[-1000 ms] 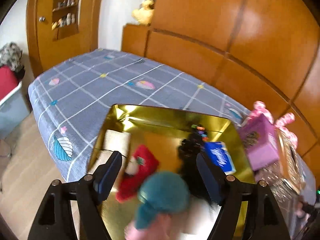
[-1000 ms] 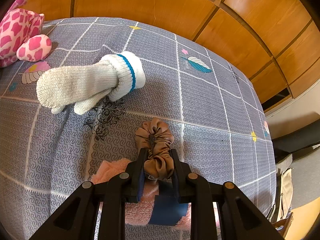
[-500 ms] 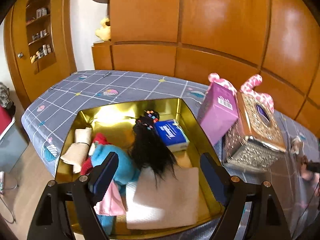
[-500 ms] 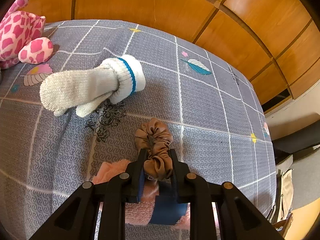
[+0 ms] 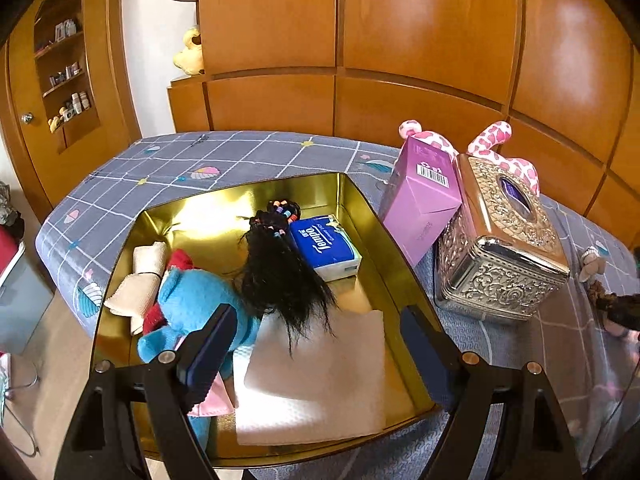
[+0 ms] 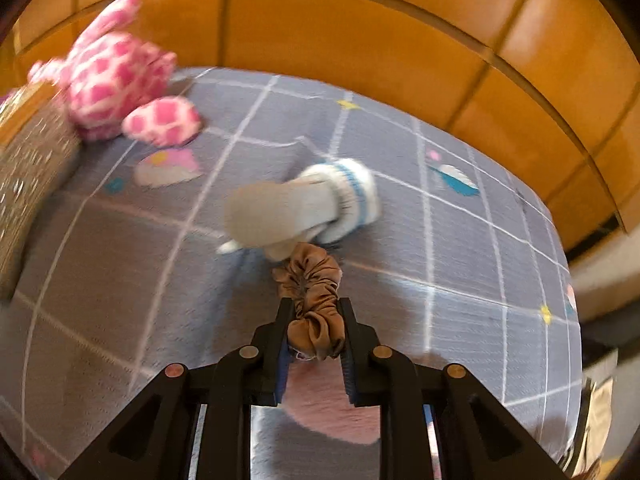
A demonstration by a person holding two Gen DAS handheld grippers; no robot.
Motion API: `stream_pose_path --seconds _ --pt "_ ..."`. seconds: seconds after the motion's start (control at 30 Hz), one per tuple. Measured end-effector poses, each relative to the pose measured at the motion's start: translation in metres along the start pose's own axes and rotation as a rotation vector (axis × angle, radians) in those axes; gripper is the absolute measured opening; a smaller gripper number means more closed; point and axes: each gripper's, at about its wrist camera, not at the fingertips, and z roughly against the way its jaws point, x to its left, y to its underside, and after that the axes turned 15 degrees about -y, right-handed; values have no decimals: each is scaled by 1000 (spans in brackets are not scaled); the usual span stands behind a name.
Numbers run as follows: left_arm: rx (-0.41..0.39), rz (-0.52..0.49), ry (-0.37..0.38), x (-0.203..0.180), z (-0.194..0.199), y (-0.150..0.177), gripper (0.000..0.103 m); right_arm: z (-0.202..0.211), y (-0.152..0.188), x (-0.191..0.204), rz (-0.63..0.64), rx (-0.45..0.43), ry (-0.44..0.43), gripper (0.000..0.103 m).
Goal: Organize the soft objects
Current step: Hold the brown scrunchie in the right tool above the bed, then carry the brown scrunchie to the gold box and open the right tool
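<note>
My right gripper [image 6: 314,312] is shut on a brown satin scrunchie [image 6: 310,292], lifted above the grey checked bed cover [image 6: 460,264]. Beyond it lie a white knitted glove with a blue cuff band [image 6: 304,208] and a pink spotted plush toy [image 6: 116,76]; a pink fuzzy item [image 6: 332,404] lies under the fingers. My left gripper [image 5: 316,324] is open and empty over a gold tray [image 5: 360,216]. The tray holds a blue plush toy [image 5: 188,300], a black hair piece [image 5: 280,276], a blue tissue pack [image 5: 326,244], a white folded cloth [image 5: 316,380] and a beige cloth [image 5: 144,280].
A purple box [image 5: 424,196] and an ornate silver tissue box [image 5: 500,248] stand right of the tray, the spotted plush toy [image 5: 492,140] behind them. Wooden wall panels [image 5: 400,40] rise behind the bed. The bed's edge and floor [image 5: 48,344] are at left.
The left gripper swung from close over the tray to a wider view with its jaws slightly wider. The right gripper lifted the scrunchie off the cover and tilted toward the glove.
</note>
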Motion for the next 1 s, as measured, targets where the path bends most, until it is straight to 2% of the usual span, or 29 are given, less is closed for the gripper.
stream_pose_path --seconds 0.13,0.3,0.37,0.47,0.7,1.0 --pt "0 7 2 2 0 -1 84 -7 5 11 46 52 -4 20" --pt "10 16 -1 4 -4 -1 84 28 2 8 -66 -57 -143 19" --pt "13 20 -1 5 -5 0 84 42 1 19 -60 -97 -193 19" --pt "11 17 -3 5 -5 0 84 70 2 47 -2 -155 -272 19" --pt "7 23 -7 7 -5 -1 84 105 2 117 139 -219 -437 19" --pt "15 46 -4 20 -9 -8 84 121 10 196 277 -212 -633 19"
